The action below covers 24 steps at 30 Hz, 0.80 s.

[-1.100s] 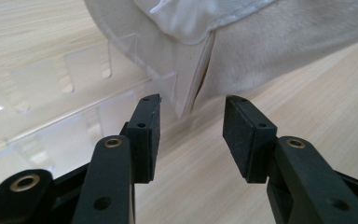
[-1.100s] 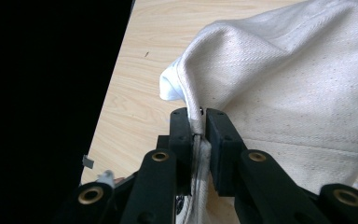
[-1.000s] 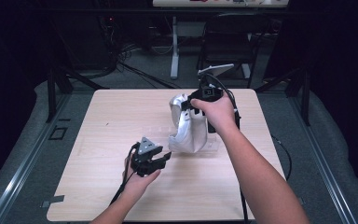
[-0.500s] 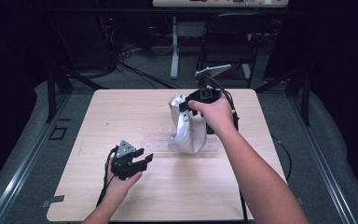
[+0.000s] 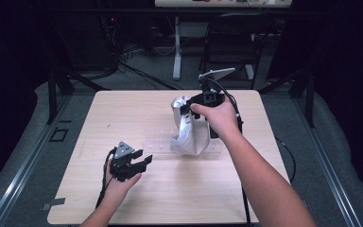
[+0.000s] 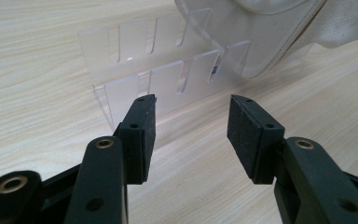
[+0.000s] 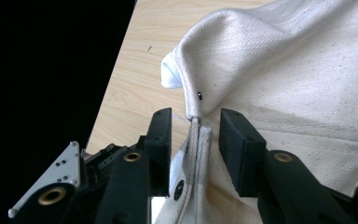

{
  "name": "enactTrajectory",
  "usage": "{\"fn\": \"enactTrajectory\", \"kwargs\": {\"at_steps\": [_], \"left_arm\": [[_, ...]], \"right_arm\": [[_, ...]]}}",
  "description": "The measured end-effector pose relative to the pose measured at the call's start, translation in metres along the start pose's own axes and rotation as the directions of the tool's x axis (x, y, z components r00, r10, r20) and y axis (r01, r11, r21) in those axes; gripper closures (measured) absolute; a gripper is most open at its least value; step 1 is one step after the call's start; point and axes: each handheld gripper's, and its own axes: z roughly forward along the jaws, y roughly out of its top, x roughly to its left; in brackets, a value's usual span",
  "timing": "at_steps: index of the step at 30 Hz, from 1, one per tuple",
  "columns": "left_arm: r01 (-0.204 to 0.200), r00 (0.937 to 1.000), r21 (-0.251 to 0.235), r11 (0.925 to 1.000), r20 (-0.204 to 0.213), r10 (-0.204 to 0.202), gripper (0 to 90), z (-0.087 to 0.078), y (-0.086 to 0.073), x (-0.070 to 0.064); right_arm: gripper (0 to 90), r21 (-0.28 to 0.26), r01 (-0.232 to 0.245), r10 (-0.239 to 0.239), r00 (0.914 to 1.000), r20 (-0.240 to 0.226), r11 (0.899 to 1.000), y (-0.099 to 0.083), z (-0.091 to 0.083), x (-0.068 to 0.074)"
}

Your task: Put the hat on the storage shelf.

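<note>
A pale wooden surface (image 5: 123, 113) is seen from above, with dark floor, cables and a chair behind it. A clear acrylic slotted rack (image 5: 158, 141) stands near the middle of the surface; in the left gripper view the rack (image 6: 154, 74) shows two rows of upright slotted panels. A white cloth bag (image 5: 189, 132) is held upright at the rack's right end, its lower part resting against or on the rack; whether it sits in a slot cannot be told. The right gripper (image 5: 189, 109) is held at the bag's upper edge by the right hand (image 5: 217, 116). In the right gripper view the fingers (image 7: 242, 149) of the right gripper (image 7: 196, 140) are parted, a seamed fold of the bag (image 7: 307, 93) lying between them without being pressed. The left gripper (image 5: 142, 161) is held low over the near left part of the surface, apart from the rack, by the left hand (image 5: 118, 187). In the left gripper view its fingers (image 6: 142, 135) are released and spread wide, nothing between them, pointed at the rack's near corner.
</note>
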Motion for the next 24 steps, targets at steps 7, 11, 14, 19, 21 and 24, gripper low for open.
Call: {"fn": "enactTrajectory", "kwargs": {"at_steps": [7,11,14,19,21,24], "left_arm": [[-0.002,1.0000,-0.003,1.0000,-0.001,0.002,50.9,-0.001,0.000,0.000],[0.002,1.0000,-0.004,1.0000,-0.003,-0.002,50.7,-0.003,0.000,0.001],[0.003,1.0000,-0.013,0.9999,-0.008,-0.003,50.5,-0.004,0.000,0.003],[0.010,0.9999,-0.017,0.9998,-0.010,-0.010,50.0,-0.005,0.001,0.005],[0.012,0.9999,-0.018,0.9998,-0.010,-0.012,49.8,-0.006,0.001,0.005],[0.015,0.9998,-0.021,0.9997,-0.012,-0.016,49.6,-0.006,0.001,0.006]], "right_arm": [[60.9,-0.007,0.005,-0.005,1.0000,0.001,1.000,0.000,-0.007,0.001],[59.3,-0.021,0.009,-0.009,1.0000,0.004,1.000,-0.001,-0.013,0.003],[58.5,-0.029,0.019,-0.019,0.9998,0.008,0.999,-0.001,-0.017,0.003],[57.8,-0.036,0.028,-0.028,0.9996,0.008,0.999,-0.002,-0.025,0.003],[57.3,-0.045,0.036,-0.036,0.9993,0.006,0.998,-0.004,-0.029,0.003],[56.7,-0.052,0.047,-0.047,0.9989,0.005,0.998,-0.005,-0.032,0.003]]}}
